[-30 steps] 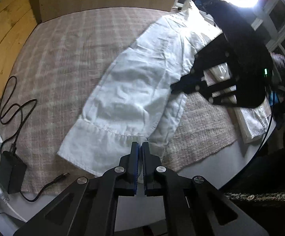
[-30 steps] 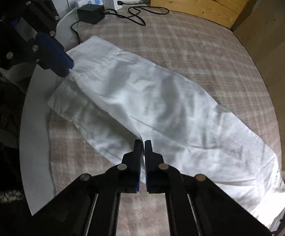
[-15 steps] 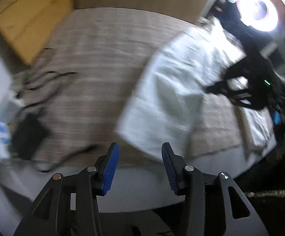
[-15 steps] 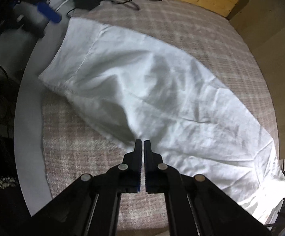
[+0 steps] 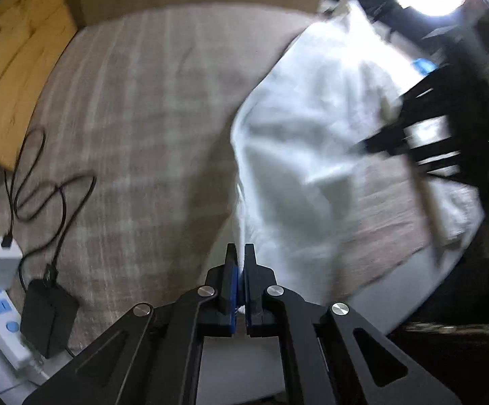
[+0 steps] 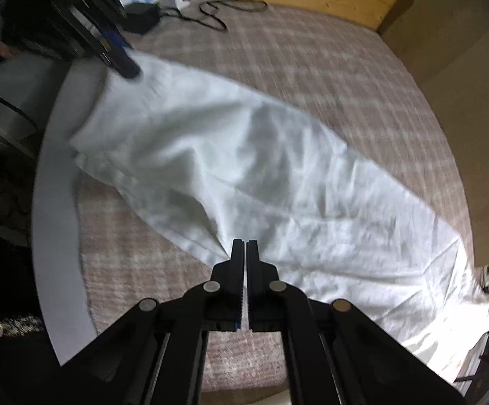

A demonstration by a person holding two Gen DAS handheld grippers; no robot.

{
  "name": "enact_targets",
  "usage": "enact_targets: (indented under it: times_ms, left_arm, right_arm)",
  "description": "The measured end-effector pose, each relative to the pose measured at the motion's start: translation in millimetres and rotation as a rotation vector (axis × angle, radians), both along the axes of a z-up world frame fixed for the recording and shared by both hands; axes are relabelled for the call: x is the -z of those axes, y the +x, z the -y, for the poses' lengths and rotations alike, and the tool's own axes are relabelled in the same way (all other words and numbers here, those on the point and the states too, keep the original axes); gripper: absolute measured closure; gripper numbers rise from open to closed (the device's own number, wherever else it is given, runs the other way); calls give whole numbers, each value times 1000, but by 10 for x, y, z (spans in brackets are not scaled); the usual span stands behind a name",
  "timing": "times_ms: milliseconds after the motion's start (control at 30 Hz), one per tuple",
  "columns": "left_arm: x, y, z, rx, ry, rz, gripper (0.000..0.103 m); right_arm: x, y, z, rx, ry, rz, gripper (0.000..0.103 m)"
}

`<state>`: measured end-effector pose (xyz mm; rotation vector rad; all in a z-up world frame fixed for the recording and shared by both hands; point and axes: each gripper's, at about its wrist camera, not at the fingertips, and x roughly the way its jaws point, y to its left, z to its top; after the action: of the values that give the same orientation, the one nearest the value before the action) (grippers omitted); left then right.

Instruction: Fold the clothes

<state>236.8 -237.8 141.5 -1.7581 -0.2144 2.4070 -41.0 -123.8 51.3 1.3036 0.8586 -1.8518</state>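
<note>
So the white woven cotton-looking garment lies stretched across the pinkish plaid tablecloth, one end hanging at the table's near edge. It looks light, floppy and wrinkle-prone, so I'd say grab hems and corners, not the middle, or it'll just bunch up.

The left gripper is clenched on the hem corner at the table edge, and the right gripper is pinched on the long side edge.

Compared to half a second ago, the left jaws were wide apart off the cloth; now they've snapped onto it. The right one hasn't let go.
</note>
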Motion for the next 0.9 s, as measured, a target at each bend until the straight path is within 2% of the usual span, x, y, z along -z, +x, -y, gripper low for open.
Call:
enact_targets:
  times_ms: [67, 100, 133, 167, 200, 300, 333, 433, 533, 633, 667, 700, 733, 800, 900]
  left_arm:
    - [-145, 19, -7, 8, 79, -20, 100]
    - [-120, 17, 32, -9, 112, -5, 99]
    - [-40, 13, 76, -21, 123, 21, 97]
    - [102, 6, 128, -40, 100, 60, 97]
    - [241, 0, 178, -59, 78, 97, 100]
    - [488, 28, 322, -133, 118, 153, 98]
    - [494, 36, 332, -138, 125, 150, 98]
    - [511, 53, 346, -144, 139, 145, 97]
    - [500, 65, 371, -134, 136, 148, 97]
    - [485, 53, 386, -128, 138, 148, 97]
    - [473, 45, 412, -127, 142, 149, 97]
    - [474, 29, 411, -127, 147, 151, 97]
    - [473, 14, 409, -127, 152, 152, 97]
    - [436, 10, 406, -122, 162, 152, 98]
    - [312, 6, 369, -107, 179, 140, 99]
  right_arm:
    - [48, -15, -68, 15, 9, 4, 102]
    - [68, -25, -98, 24, 14, 5, 102]
    - [81, -40, -124, 33, 19, 6, 102]
    - [94, -54, -149, 43, 25, 7, 102]
    - [98, -63, -168, 49, 31, 6, 102]
    - [27, -8, -159, 27, 30, -14, 100]
    - [-26, 51, -127, -4, 2, -27, 96]
    - [-113, 226, 9, -105, -61, -69, 70]
    - [-18, 268, 157, -159, -50, -68, 69]
    - [124, 144, 251, -133, -46, -61, 69]
    - [149, 114, 255, -119, -50, -50, 74]
    - [161, 100, 251, -113, -56, -38, 83]
    - [168, 82, 254, -113, -62, -29, 101]
    - [122, 93, 259, -133, -48, -38, 101]
    - [-108, 145, 214, -176, -46, -61, 102]
